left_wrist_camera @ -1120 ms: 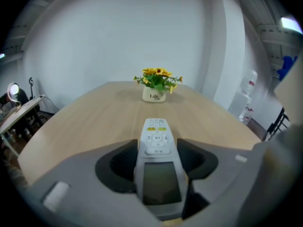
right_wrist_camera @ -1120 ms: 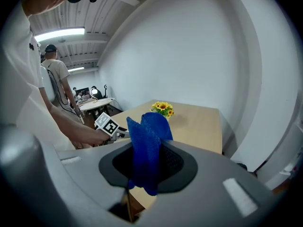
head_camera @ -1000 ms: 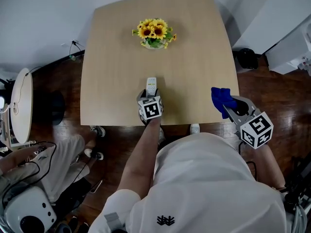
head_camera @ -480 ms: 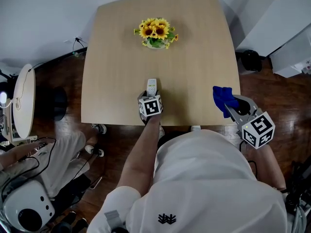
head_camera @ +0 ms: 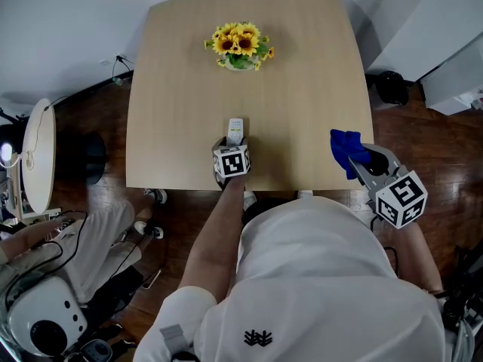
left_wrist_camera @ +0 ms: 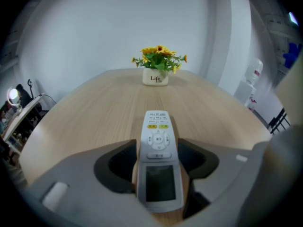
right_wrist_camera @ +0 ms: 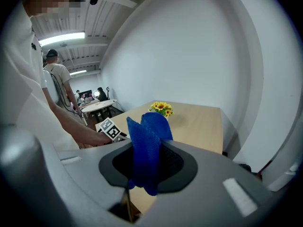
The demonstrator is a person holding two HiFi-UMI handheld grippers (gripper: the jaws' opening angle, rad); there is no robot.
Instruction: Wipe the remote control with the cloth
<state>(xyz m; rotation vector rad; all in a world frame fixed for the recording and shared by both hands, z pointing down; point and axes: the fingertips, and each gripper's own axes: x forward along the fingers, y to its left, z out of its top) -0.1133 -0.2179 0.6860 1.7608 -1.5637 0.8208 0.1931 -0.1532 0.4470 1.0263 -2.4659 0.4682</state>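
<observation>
One white remote (left_wrist_camera: 156,126), grey screen, loose in left claw (left_wrist_camera: 158,150), jaws just opening; right claw (right_wrist_camera: 149,161) grips one blue cloth (right_wrist_camera: 146,138).

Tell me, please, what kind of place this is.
Probably an office or workroom: pale wooden table, white pot of yellow sunflowers, other people near a round white table behind.
</observation>
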